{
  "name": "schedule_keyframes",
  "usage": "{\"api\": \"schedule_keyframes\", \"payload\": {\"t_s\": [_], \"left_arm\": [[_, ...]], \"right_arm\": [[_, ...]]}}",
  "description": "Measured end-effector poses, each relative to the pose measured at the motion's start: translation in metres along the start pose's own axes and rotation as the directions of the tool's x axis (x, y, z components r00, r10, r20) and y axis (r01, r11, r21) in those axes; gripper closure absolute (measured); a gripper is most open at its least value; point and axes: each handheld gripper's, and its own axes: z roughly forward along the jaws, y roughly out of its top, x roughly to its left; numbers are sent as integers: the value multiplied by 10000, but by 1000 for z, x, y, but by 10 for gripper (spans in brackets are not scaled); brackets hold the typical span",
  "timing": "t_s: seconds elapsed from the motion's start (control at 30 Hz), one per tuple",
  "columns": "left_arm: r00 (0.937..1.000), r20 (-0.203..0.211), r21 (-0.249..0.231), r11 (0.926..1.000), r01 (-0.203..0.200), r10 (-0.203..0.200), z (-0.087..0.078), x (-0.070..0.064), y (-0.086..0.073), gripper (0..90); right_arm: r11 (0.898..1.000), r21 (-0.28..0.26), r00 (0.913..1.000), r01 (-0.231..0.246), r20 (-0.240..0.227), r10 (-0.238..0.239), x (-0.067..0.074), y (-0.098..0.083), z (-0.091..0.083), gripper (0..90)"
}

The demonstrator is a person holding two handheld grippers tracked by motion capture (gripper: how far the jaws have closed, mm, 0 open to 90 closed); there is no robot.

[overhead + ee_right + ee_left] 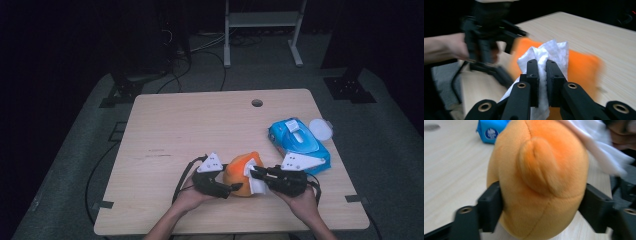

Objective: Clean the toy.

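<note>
Left hand-held gripper (541,202) clamped round orange plush toy (539,175), right hand-held gripper (542,72) pinched shut on white wet wipe (549,53), blue wipes pack (299,140) open-lidded on table (200,120)

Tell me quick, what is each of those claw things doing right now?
Left gripper: closed on the orange plush toy, jaws pressing its sides.
Right gripper: shut on a white wipe, held against the toy.

Dim high view; gripper views bright, motion-blurred.
</note>
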Motion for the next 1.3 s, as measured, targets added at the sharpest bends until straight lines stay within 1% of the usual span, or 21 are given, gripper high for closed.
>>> {"api": "schedule_keyframes", "payload": {"t_s": [0.03, 0.1, 0.2, 0.33, 0.43, 0.53, 0.6, 0.67, 0.7, 0.73, 0.77, 0.83, 0.9, 0.93, 1.0, 1.03, 1.1, 1.17, 1.2, 1.27, 1.3], "left_arm": [[9999, -79, 30, 10000, -65, 65, 0, -1, 1, 333], [9994, -333, -128, 9998, -136, 132, -5, -4, 4, 357], [9984, -414, -175, 9991, -394, 387, -13, -4, 9, 366], [9987, -273, 48, 9991, -431, 432, -6, -3, 2, 358], [9983, -141, 42, 9984, -562, 563, -6, -5, 0, 352], [9959, -95, 128, 9958, -903, 904, -4, -10, -1, 343], [9948, -14, 191, 9946, -1021, 1022, -4, -11, -1, 339], [9936, 65, 202, 9934, -1128, 1127, -3, -13, -1, 329], [9938, 57, 187, 9936, -1114, 1114, -2, -13, 0, 317], [9944, 40, 162, 9942, -1059, 1059, -1, -12, 0, 283], [9957, -30, 100, 9956, -927, 927, -1, -12, 1, 260], [9980, -76, 85, 9980, -630, 630, 1, -9, 2, 181], [9994, -26, 191, 9992, -350, 351, 2, -6, 2, 124], [9997, 24, 134, 9996, -251, 251, 2, -6, 1, 131], [9986, 157, 19, 9988, -499, 498, 3, -10, -2, 216], [9973, 200, 73, 9975, -703, 701, 4, -13, -3, 238], [9936, 210, 240, 9934, -1118, 1114, 5, -18, -4, 273], [9900, 332, 291, 9900, -1378, 1368, 6, -20, -4, 289], [9872, 397, 341, 9872, -1560, 1546, 6, -22, -4, 292], [9839, 352, 352, 9837, -1763, 1751, 6, -23, -3, 289], [9846, 273, 330, 9843, -1734, 1726, 5, -22, -3, 281]], "right_arm": [[9991, 74, 9991, 407, 75, -408, 7, 3, 2, 814], [9975, 125, 9973, 695, 242, -697, 10, 6, 2, 814], [9987, -33, 9981, 512, 332, -510, 4, 4, -4, 814], [9995, 209, 9993, 244, 282, -250, 0, -1, 1, 814], [9986, 207, 9987, 491, 150, -494, 5, 0, 3, 814], [9984, 242, 9986, 511, 154, -515, 4, 2, 2, 814], [9987, 190, 9984, 474, 289, -479, -3, 1, -1, 814], [9987, 357, 9952, 372, 897, -402, -12, -4, -6, 814], [9989, 395, 9945, 253, 1002, -292, -15, -6, -7, 814], [9990, 439, 9954, -45, 959, 3, -19, -9, -9, 814], [9991, 424, 9955, -80, 948, 40, -20, -10, -10, 814], [9989, 469, 9950, 68, 996, -115, -17, -11, -9, 814], [9991, 391, 9973, 136, 710, -164, -11, -8, -8, 814], [9989, 363, 9979, 303, 555, -323, -7, -6, -6, 814], [9989, 174, 9990, 428, 91, -430, 1, -1, -4, 813], [9984, 129, 9985, 554, -5, -554, 4, 2, -3, 814], [9965, 206, 9967, 814, 52, -815, 7, 6, -1, 814], [9978, 149, 9978, 654, 52, -654, 2, 5, -3, 813], [9984, 143, 9984, 543, 180, -545, -2, 4, -4, 813], [9969, 446, 9934, 642, 926, -681, -12, -1, -8, 813], [9967, 589, 9909, 554, 1196, -621, -18, -4, -10, 814]]}}
